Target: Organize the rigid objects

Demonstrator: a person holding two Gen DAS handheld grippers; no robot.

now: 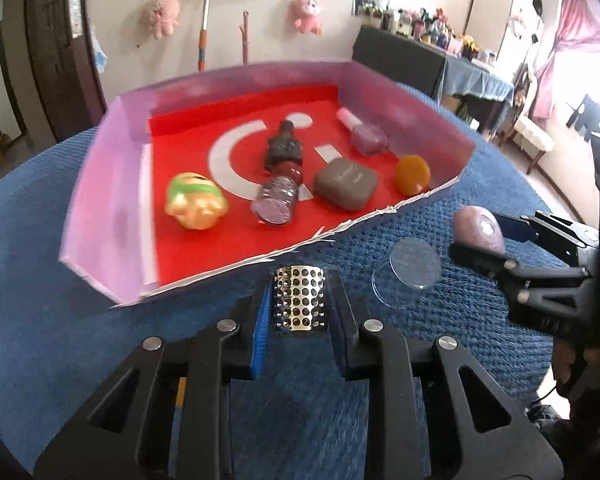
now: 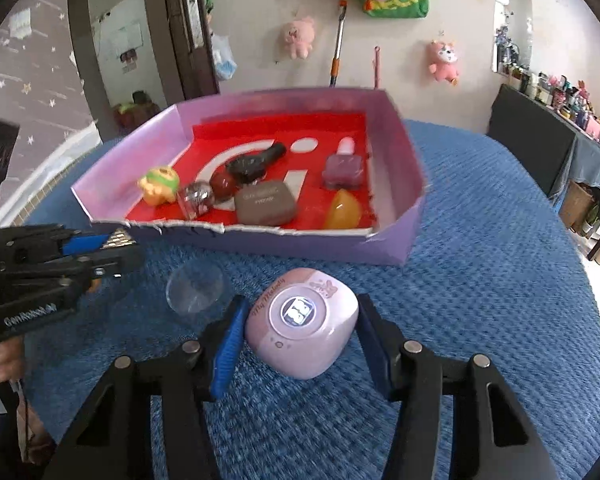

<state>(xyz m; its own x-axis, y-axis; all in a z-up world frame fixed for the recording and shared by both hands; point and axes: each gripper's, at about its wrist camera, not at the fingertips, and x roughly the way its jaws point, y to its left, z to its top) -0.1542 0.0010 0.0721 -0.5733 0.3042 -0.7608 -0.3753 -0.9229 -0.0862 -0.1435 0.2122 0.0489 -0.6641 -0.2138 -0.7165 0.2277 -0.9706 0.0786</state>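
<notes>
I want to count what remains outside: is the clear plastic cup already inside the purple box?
No, the clear cup lies on the blue cloth, in front of the box.

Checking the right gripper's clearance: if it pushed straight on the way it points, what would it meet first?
Beyond the pink rounded case between the right gripper's fingers, probably the torn near wall of the purple cardboard box; blue woven mat lies between. Depth is unclear.

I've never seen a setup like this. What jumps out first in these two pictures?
A shallow lilac cardboard box with a red floor sits on the blue woven tablecloth, holding small trinkets. In front of it, the left gripper clamps a perforated silver metal cylinder, while the right gripper brackets a rounded pink plastic case. A clear plastic cup lies between them.
</notes>
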